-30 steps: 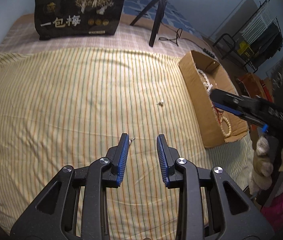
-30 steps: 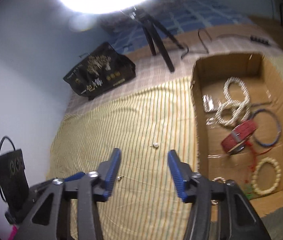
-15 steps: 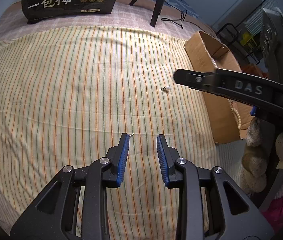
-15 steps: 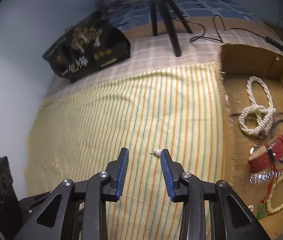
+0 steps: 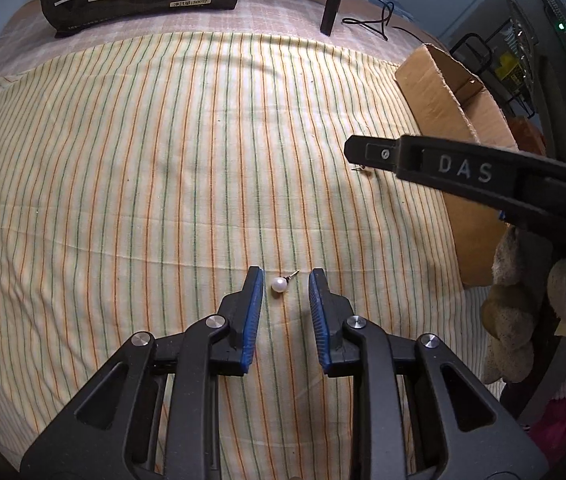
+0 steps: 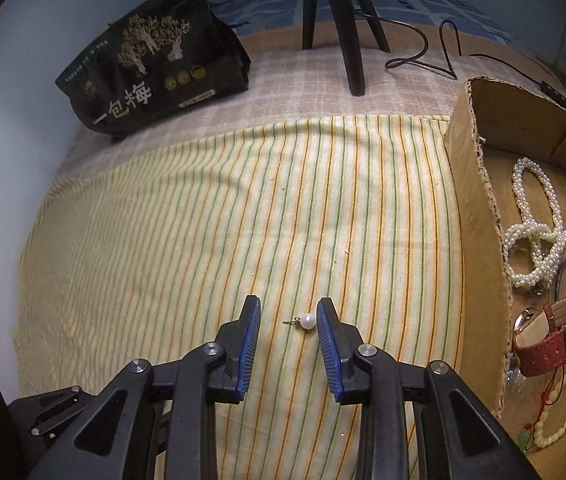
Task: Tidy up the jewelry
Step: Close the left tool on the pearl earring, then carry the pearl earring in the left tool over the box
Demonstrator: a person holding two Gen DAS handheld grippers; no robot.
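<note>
Striped bedsheet (image 5: 123, 184) carries two pearl stud earrings: one (image 5: 279, 284) lies between the parted left hand-held gripper (image 5: 286, 278), another (image 6: 307, 321) just beside the parted right hand-held gripper's (image 6: 289, 308) right finger.

A striped yellow cloth (image 6: 211, 240) is spread over a checked beige bedcover (image 6: 295, 92). At the far edge, a black printed bag (image 6: 151, 64) and black tripod legs (image 6: 347, 28) are seen before a pale blue wall (image 6: 23, 40). A metal rack (image 5: 503, 64) is seen far right.

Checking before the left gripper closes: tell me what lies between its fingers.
In the left wrist view, one pearl earring lies on the striped cloth between the left gripper fingers, touching neither.
</note>
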